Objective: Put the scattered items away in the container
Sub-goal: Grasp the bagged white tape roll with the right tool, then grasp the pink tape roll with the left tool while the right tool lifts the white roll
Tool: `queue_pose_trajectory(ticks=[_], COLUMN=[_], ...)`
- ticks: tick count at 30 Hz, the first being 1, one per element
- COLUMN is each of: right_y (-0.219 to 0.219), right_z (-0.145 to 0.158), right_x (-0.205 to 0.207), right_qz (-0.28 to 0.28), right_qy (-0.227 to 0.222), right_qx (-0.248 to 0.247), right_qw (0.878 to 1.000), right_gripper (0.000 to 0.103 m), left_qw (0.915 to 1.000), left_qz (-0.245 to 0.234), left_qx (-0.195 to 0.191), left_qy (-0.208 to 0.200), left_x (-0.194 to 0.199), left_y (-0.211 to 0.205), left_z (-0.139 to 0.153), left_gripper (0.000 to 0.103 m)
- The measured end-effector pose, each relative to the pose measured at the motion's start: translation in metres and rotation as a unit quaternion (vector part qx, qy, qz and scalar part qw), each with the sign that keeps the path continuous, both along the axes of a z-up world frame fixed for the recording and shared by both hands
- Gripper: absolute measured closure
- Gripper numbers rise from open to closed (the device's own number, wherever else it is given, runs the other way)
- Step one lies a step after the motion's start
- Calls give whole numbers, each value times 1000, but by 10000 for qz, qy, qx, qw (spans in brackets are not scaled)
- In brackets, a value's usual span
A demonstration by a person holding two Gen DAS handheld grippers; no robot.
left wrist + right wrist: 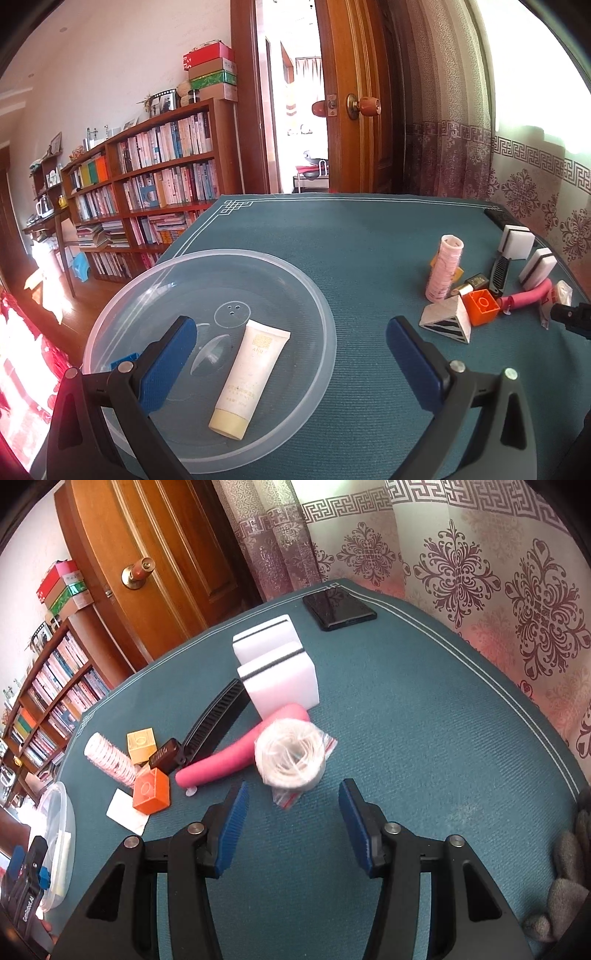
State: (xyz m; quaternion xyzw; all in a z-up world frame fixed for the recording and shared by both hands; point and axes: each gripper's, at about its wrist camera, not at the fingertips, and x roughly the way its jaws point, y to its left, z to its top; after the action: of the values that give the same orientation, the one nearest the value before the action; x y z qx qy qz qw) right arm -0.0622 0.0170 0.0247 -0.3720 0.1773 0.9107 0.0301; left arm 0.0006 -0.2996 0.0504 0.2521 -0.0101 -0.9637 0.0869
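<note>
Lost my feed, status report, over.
Both grippers open, empty: left gripper over clear bowl, right gripper facing bagged string roll. Cream tube already in bowl. Path unobstructed.

The left wrist view looks low across the clear bowl point(207, 325) toward the door, while the right wrist view looks steeply down, close above the table point(424, 738), both sharing the orange block point(480, 307) cluster.

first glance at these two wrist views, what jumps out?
The clear plastic bowl at the table's left, holding one cream tube, with the open left gripper over it. Then the clutter to the right: pink roll, orange block, white sponges, with a bagged coil ahead of the open right gripper.
</note>
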Motion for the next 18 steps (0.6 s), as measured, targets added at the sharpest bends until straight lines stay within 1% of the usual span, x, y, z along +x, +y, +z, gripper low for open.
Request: queue_pose_trajectory(ticks=[4,7,10,13,15,18], right_y=[3,0,-2,1,3,8], right_z=[3,3,-3,-2,-2,-4], right_x=[-10,-15,-18,-16,-14,-11], right_qz=[34,137,211,243,251,239], right_qy=[100,156,124,200,243,255], right_qx=[-29,97,189,101,38,-155], right_qw=[9999,9997,9995,9995,9994,9993], right_gripper=[48,49,62,63,63,63], left_qw=[9999,9998,9994,9987,9980,9962], left_qz=[-63,-160,-303,-455,-572,-787], left_qx=[-133,-129,-108,-86,-11,202], left_qy=[-30,-51,-87,-218,-267,-317], left_x=[-1,-3,-7,-14,-20,-31], left_y=[9,14,21,34,42,55], left_z=[5,10,14,14,15,16], left_gripper=[0,0,0,0,0,0])
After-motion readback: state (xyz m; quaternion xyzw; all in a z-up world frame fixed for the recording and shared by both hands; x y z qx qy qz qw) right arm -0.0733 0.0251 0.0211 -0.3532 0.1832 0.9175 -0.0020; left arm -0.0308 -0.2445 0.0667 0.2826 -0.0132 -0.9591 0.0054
